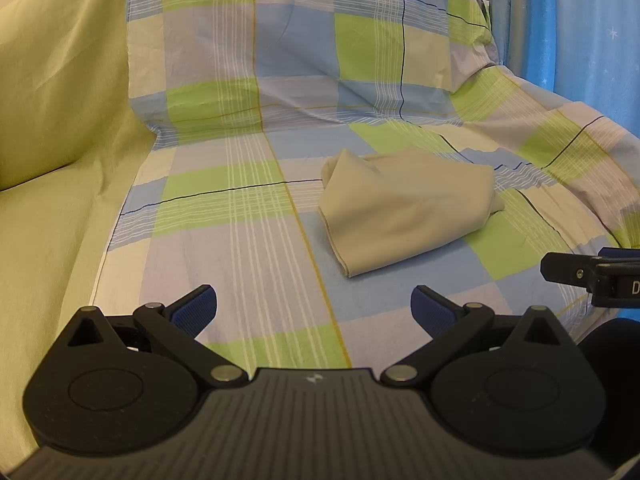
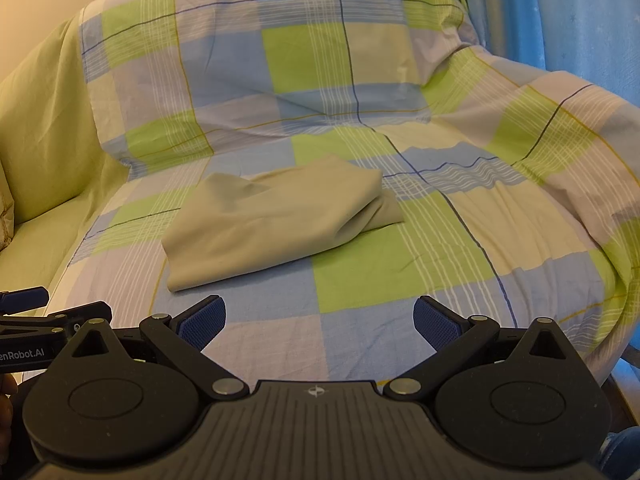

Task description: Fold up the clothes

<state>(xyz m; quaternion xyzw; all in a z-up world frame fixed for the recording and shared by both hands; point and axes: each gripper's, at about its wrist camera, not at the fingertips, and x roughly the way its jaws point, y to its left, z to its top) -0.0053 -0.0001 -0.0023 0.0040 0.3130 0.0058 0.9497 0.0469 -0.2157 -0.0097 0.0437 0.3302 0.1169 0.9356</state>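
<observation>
A folded beige cloth lies on the checked sheet, ahead of both wide, empty tongs: left, right. Only the right wrist view shows its layered fold end

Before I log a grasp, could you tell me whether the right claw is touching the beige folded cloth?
Apart. The right wrist view shows the right claw open, with a strip of checked sheet visible between its pads and the beige folded cloth.

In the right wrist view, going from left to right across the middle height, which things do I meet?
Plain green sheet → folded beige cloth → checked bedcover → blue curtain.
</observation>
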